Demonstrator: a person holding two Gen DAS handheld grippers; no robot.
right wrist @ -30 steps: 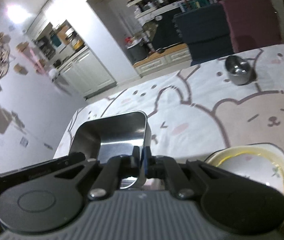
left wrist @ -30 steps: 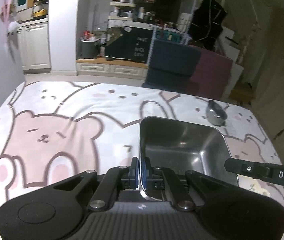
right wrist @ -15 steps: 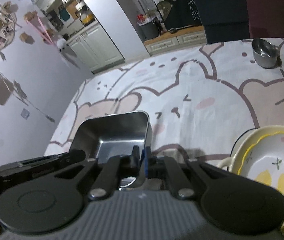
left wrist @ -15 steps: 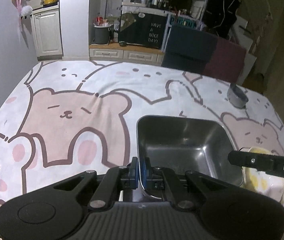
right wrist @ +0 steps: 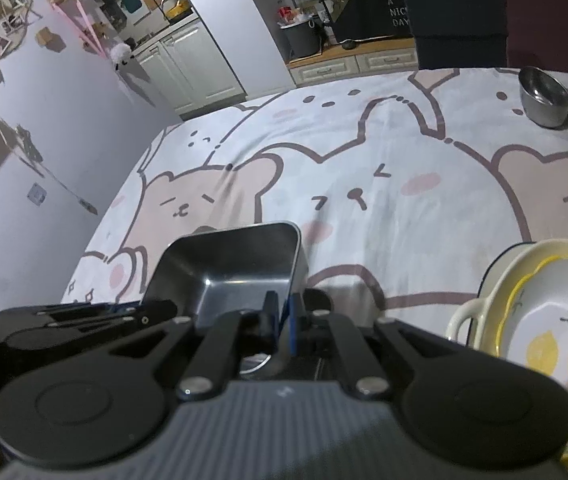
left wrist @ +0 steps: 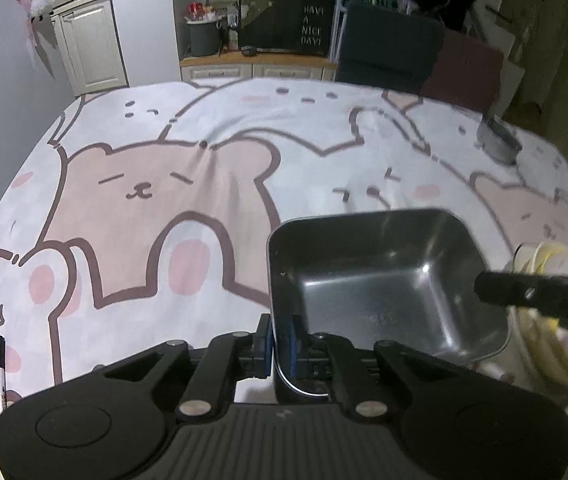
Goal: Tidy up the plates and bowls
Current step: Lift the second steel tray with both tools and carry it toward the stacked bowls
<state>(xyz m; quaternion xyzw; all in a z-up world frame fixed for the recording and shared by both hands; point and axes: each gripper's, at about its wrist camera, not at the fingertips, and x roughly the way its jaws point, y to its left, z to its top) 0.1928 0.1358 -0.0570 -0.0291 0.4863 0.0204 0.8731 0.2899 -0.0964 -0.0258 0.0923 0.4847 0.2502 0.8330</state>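
A square steel tray point(left wrist: 380, 284) is held between both grippers above the bear-print tablecloth point(left wrist: 204, 184). My left gripper point(left wrist: 280, 346) is shut on the tray's near-left wall. My right gripper point(right wrist: 283, 320) is shut on the tray's right wall point(right wrist: 298, 264); the tray also shows in the right wrist view point(right wrist: 236, 276). A cream bowl with a lemon-print plate in it point(right wrist: 540, 332) stands to the right of the tray; it also shows in the left wrist view point(left wrist: 552, 264). A small round steel bowl point(right wrist: 544, 96) stands at the far right of the table.
A black marker pen point(left wrist: 0, 372) lies near the table's front left edge. Dark chairs point(left wrist: 388, 48) stand behind the far edge. A wall runs along the table's left side point(right wrist: 44, 152).
Both grippers have carried the steel tray lower and towards the near side of the table. The lemon plate and cream bowl have come into view beside the tray.
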